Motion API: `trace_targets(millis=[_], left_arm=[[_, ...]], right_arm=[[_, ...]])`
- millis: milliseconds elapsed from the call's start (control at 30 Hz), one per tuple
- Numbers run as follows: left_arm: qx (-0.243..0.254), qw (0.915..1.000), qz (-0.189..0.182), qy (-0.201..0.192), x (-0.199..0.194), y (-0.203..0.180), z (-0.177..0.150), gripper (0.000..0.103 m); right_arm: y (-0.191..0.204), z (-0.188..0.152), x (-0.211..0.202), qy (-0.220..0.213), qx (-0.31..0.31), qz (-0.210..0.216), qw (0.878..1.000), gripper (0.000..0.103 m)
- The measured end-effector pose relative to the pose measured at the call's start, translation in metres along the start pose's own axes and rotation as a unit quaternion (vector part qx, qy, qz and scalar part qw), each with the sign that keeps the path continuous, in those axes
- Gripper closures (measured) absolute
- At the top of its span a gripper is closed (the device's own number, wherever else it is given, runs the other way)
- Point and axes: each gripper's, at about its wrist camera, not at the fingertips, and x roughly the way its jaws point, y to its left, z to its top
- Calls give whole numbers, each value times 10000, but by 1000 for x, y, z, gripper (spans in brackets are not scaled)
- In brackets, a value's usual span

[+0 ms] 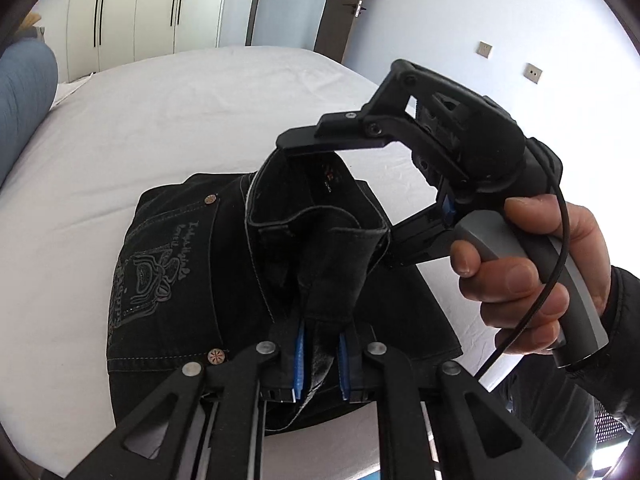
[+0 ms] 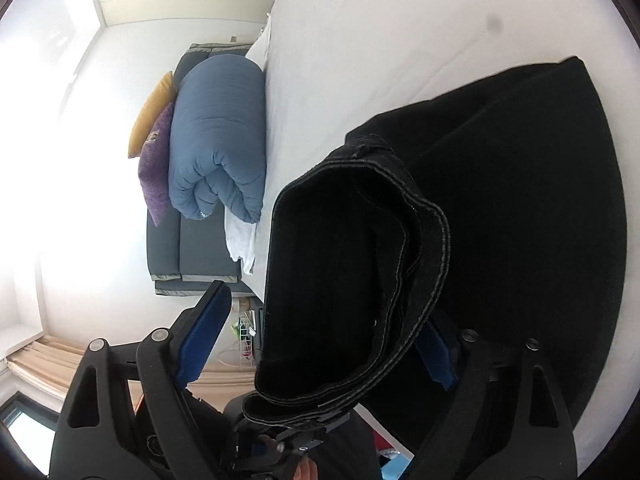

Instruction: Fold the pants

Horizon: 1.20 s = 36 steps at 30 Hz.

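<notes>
Black jeans (image 1: pixel 172 280) lie folded on a white bed (image 1: pixel 168 112), the embroidered back pocket facing up. My left gripper (image 1: pixel 320 354) is shut on the jeans' leg hems, which rise in a loop above the folded part. My right gripper (image 1: pixel 332 200) is open, its upper finger above the hem loop and its lower finger to the loop's right. In the right wrist view the hem loop (image 2: pixel 352 280) hangs between the wide-open fingers (image 2: pixel 204 336) of the right gripper (image 2: pixel 320 344), not pinched. The rest of the jeans (image 2: pixel 520 220) lie on the bed behind.
A rolled blue duvet (image 2: pixel 218 140) with purple and yellow cushions (image 2: pixel 154 168) sits on a grey sofa beside the bed. Wardrobe doors (image 1: pixel 140 12) and a door stand beyond the bed. The bed's edge is close below the jeans (image 1: pixel 320 448).
</notes>
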Motion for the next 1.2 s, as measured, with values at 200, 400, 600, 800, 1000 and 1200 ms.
trace_targets(millis=[200, 400, 600, 800, 1000, 1200], left_arm=[[776, 9958, 470, -92, -4, -9, 0, 90], [2588, 9551, 1398, -368, 4, -69, -21, 90], [3335, 9261, 1684, -520, 5, -83, -40, 90], [3655, 9136, 1714, -495, 4, -81, -49, 90], [3787, 9086, 1688, -509, 4, -81, -43, 90], [3986, 8994, 1678, -638, -2, -89, -26, 90]], right_arm=[[6, -2, -2, -38, -50, -282, 9996, 17], [34, -2, -10, 228, -554, -883, 9943, 17], [41, -11, -15, 477, -906, -1715, 9798, 26], [26, -20, -32, 441, -889, -1938, 9760, 79], [16, -17, -36, 111, -897, -1862, 9783, 90], [11, -8, -56, -418, -906, -1308, 9864, 91]])
